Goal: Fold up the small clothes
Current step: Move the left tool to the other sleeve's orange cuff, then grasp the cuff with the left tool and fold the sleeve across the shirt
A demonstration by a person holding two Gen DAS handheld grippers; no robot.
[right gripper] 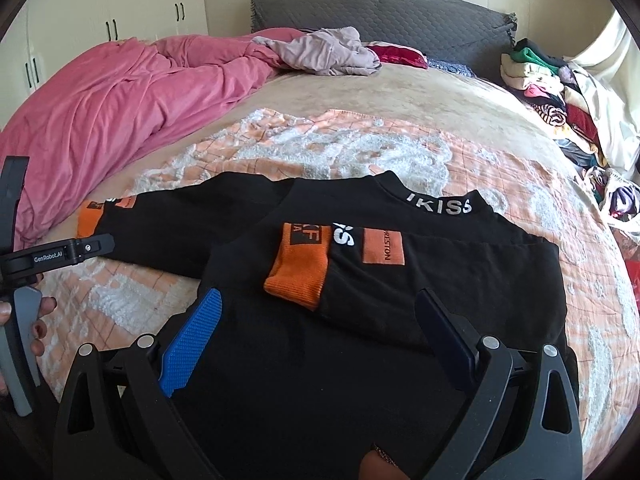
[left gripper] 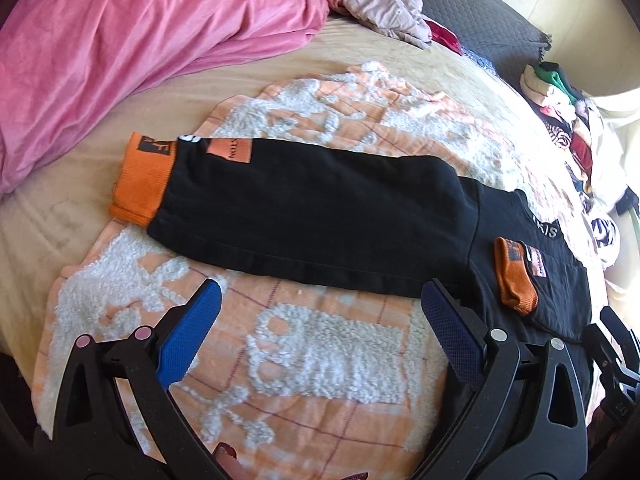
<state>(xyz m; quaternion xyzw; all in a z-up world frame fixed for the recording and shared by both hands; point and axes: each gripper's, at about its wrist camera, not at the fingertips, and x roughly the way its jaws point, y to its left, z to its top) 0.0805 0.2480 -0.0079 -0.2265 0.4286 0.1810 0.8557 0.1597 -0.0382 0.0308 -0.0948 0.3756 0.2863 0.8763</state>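
A small black sweatshirt [right gripper: 304, 364] with orange cuffs lies flat on an orange and white fleecy blanket [left gripper: 320, 360] on the bed. Its one sleeve [left gripper: 304, 216] stretches out to the left, ending in an orange cuff [left gripper: 142, 182]. The other sleeve is folded across the chest, its orange cuff [right gripper: 298, 270] lying on the body. My left gripper [left gripper: 320, 300] is open and empty, just in front of the stretched sleeve's lower edge. My right gripper [right gripper: 318, 308] is open and empty above the shirt's body, just in front of the folded cuff.
A pink duvet [left gripper: 132, 44] is bunched at the left and back of the bed. Loose clothes [right gripper: 328, 50] lie near the grey headboard [right gripper: 380, 12]. A pile of mixed clothes [right gripper: 560, 96] is at the right edge. White wardrobes [right gripper: 104, 12] stand behind.
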